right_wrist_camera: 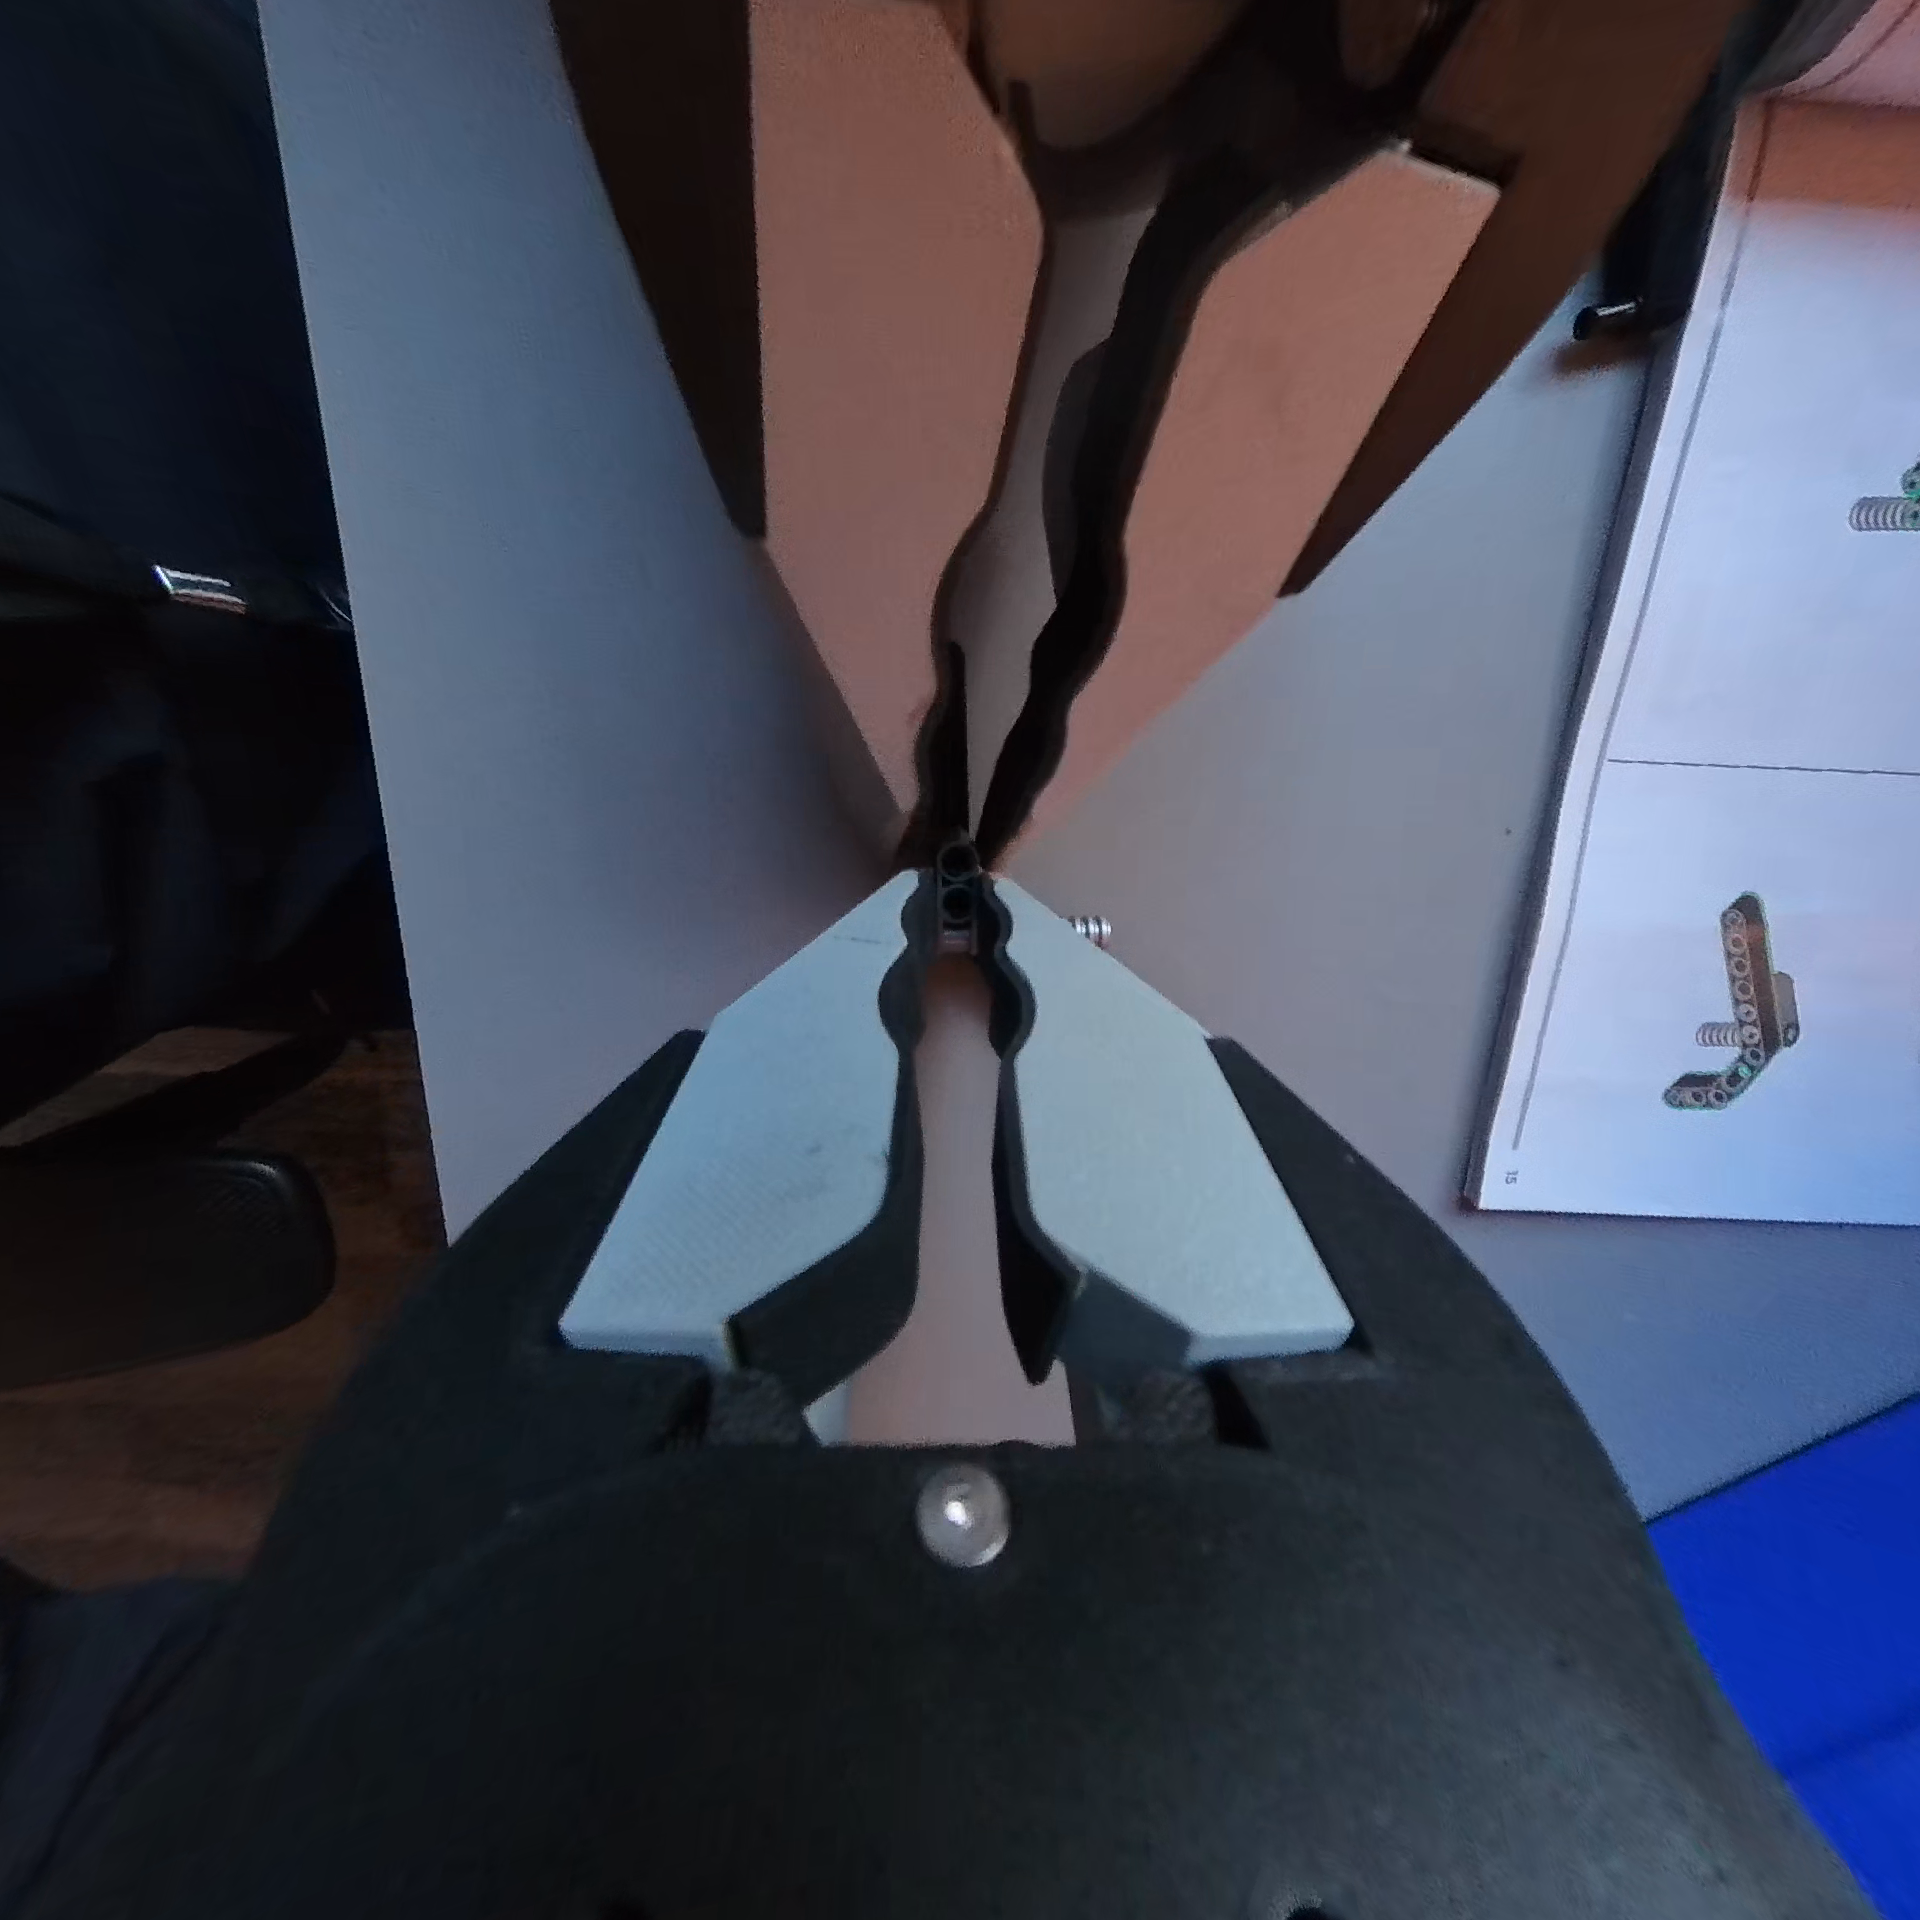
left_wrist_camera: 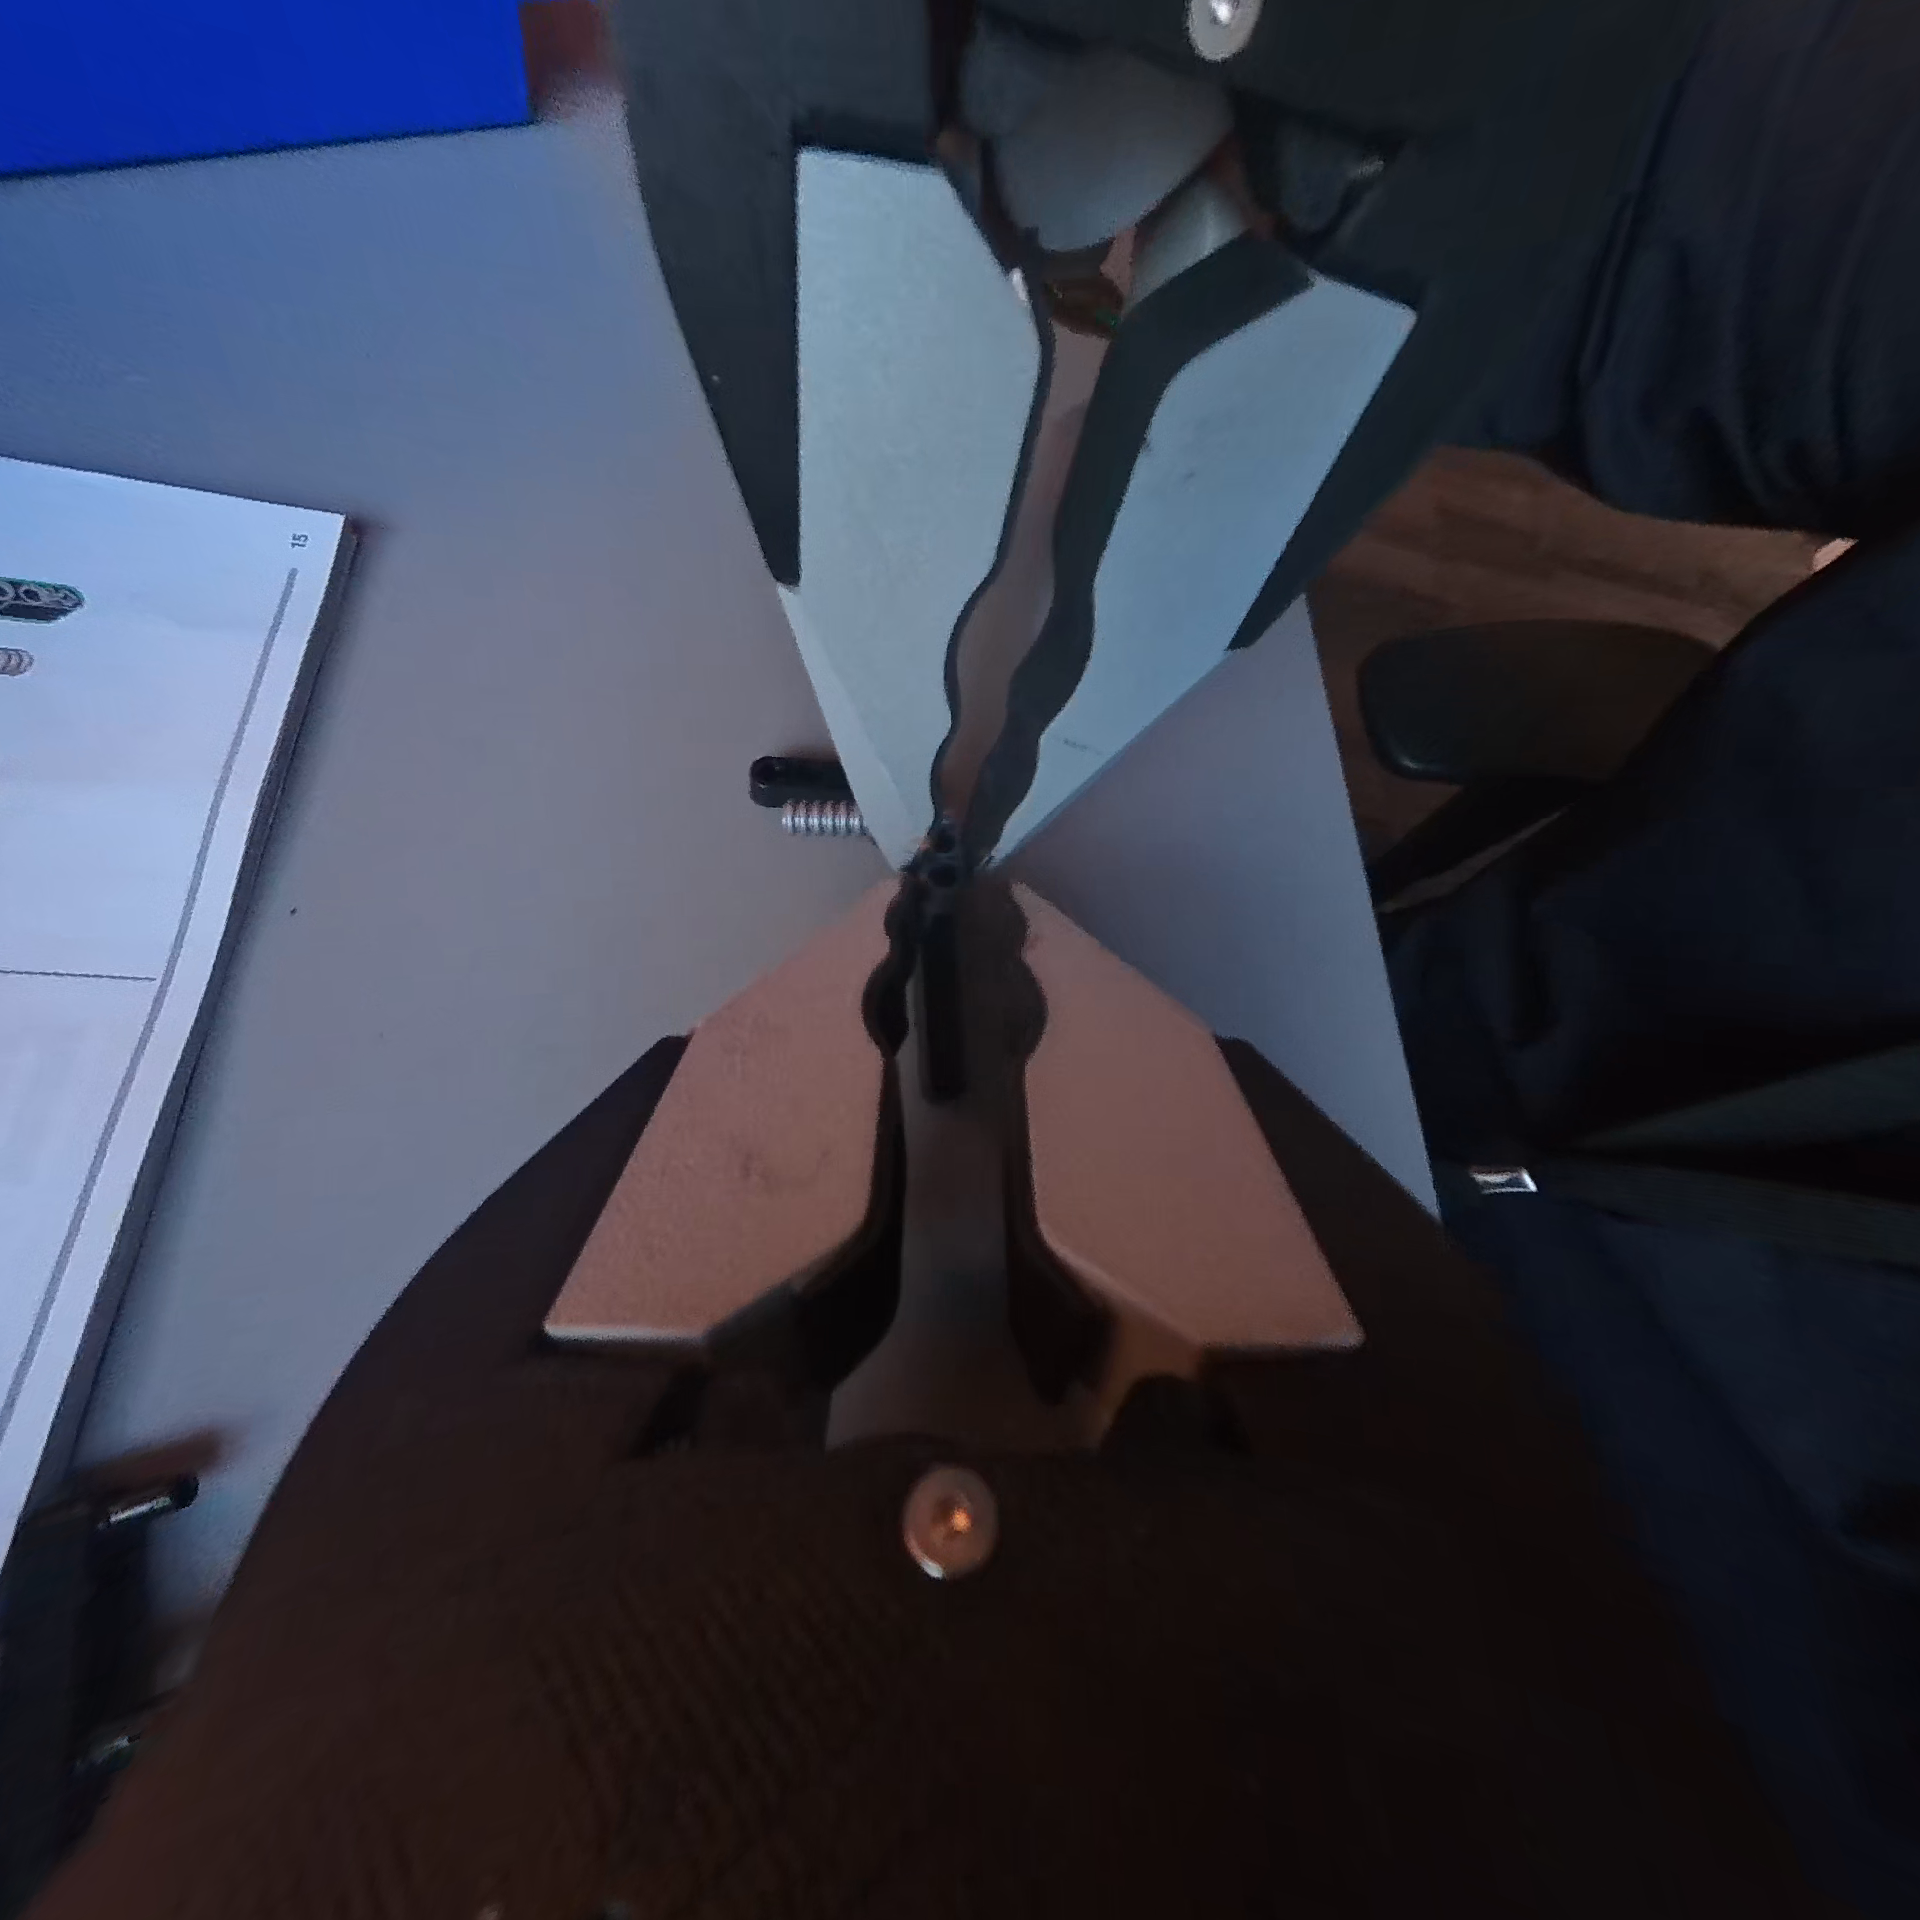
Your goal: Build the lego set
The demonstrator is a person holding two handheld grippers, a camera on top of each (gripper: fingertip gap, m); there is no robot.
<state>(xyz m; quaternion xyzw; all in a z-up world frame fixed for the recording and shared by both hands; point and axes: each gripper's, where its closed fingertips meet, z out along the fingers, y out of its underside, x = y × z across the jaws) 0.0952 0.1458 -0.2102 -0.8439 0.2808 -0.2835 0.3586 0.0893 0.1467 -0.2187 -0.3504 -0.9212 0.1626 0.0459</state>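
Observation:
My left gripper (left_wrist_camera: 940, 920), with orange fingers, is shut on a thin black lego beam (left_wrist_camera: 938, 1029) that runs back between its jaws. My right gripper (right_wrist_camera: 958, 914), with light blue fingers, is shut on a black lego piece with round holes (right_wrist_camera: 958, 883). The two grippers meet tip to tip above the grey table (left_wrist_camera: 499, 623). The right gripper (left_wrist_camera: 961, 826) comes in from the top of the left wrist view, and the left gripper (right_wrist_camera: 961, 816) from the top of the right wrist view. I cannot tell whether the black parts are joined.
A small black lego piece (left_wrist_camera: 774, 777) and a grey ribbed part (left_wrist_camera: 823, 821) lie on the table just behind the tips. An open instruction booklet (left_wrist_camera: 135, 883) lies to one side, with a blue surface (left_wrist_camera: 260, 73) beyond. A person in dark clothing (left_wrist_camera: 1662, 312) and a chair armrest (left_wrist_camera: 1507, 696) are past the table edge. The tips of both grippers are at nearly the same place.

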